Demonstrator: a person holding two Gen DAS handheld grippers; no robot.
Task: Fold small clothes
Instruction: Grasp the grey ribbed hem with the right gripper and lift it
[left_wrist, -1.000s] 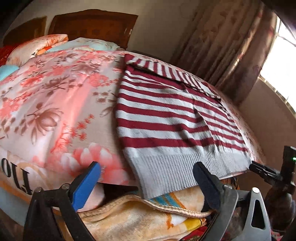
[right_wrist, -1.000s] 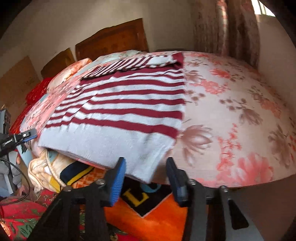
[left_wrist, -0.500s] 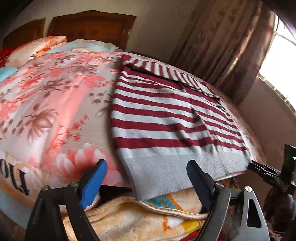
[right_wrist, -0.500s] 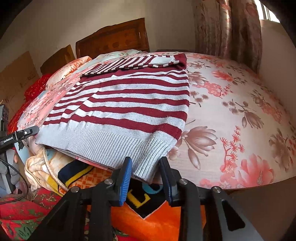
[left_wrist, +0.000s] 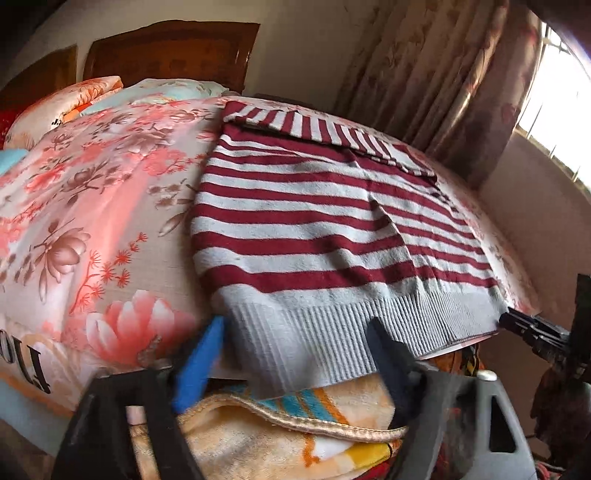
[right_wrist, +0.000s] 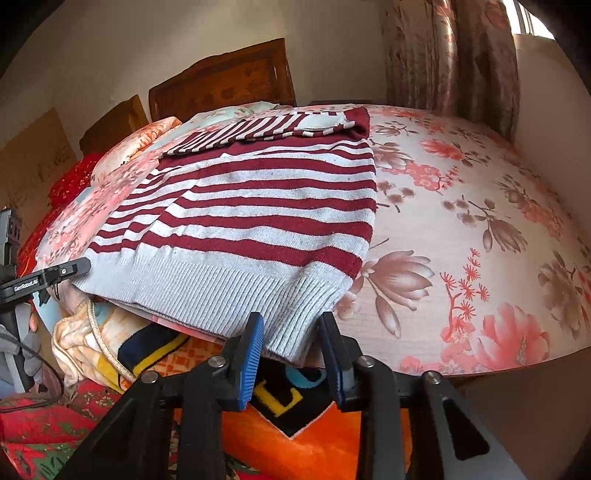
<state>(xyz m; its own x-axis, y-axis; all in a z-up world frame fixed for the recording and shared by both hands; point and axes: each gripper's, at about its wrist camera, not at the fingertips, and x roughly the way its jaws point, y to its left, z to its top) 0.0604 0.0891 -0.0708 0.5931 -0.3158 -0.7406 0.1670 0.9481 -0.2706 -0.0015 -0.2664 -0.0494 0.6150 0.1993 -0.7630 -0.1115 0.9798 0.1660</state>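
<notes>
- One striped sweater (left_wrist: 314, 236), flat on the bed (left_wrist: 92, 221), grey hem overhanging the near edge.
- Left gripper (left_wrist: 299, 354): fingers open, straddling the hem's left corner.
- Right gripper (right_wrist: 291, 347): fingers open around the right corner.

A: What's slipping out of sight here?

B: The sweater's (left_wrist: 306, 229) ribbed hem is drooping over the bed edge, hiding the bedspread (left_wrist: 92, 221) beneath. The left gripper's fingers (left_wrist: 199, 360) are blurring.

A: And the right view?

B: The orange blanket (right_wrist: 314, 443) is running off the bottom edge, its lettering sitting half covered.
</notes>
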